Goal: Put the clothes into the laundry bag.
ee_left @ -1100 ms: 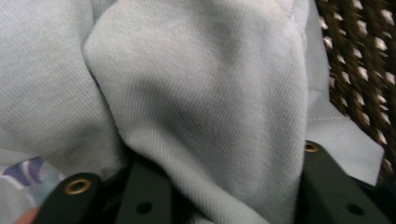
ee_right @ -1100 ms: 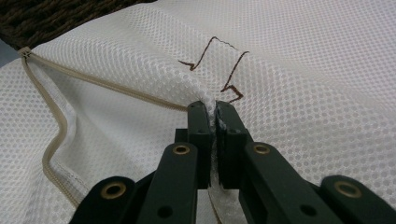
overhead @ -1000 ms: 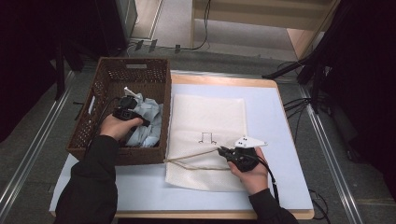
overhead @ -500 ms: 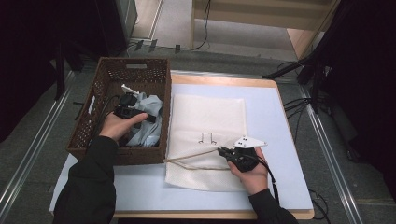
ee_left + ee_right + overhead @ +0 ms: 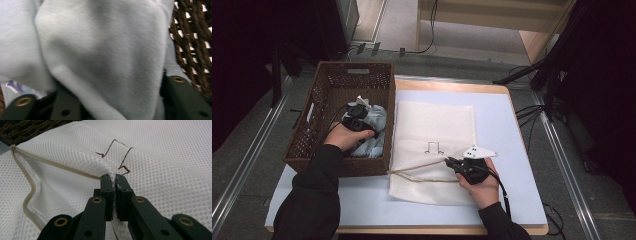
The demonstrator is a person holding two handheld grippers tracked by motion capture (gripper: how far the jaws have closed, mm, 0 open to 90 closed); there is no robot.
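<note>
A light blue cloth (image 5: 374,120) lies bunched in a brown wicker basket (image 5: 357,67) at the left. My left gripper (image 5: 357,117) is pushed down into it. Its jaws have just been closing, and in the left gripper view a thick fold of the light blue cloth (image 5: 100,50) bulges between the jaws of the left gripper (image 5: 117,100). My right gripper (image 5: 449,161) is shut on the upper lip of a white mesh bag (image 5: 432,125) beside its tan zipper (image 5: 417,167). In the right gripper view the right gripper (image 5: 115,178) pinches the mesh bag (image 5: 162,157) and lifts the edge.
The bag lies flat on a pale blue mat (image 5: 507,130) over a wooden table. The basket wall (image 5: 192,37) stands close on the right of the left gripper. Black cables and stands crowd the floor at the right.
My left hand has shifted a little to the right over the blue cloth in the basket. The right hand and the bag have kept still.
</note>
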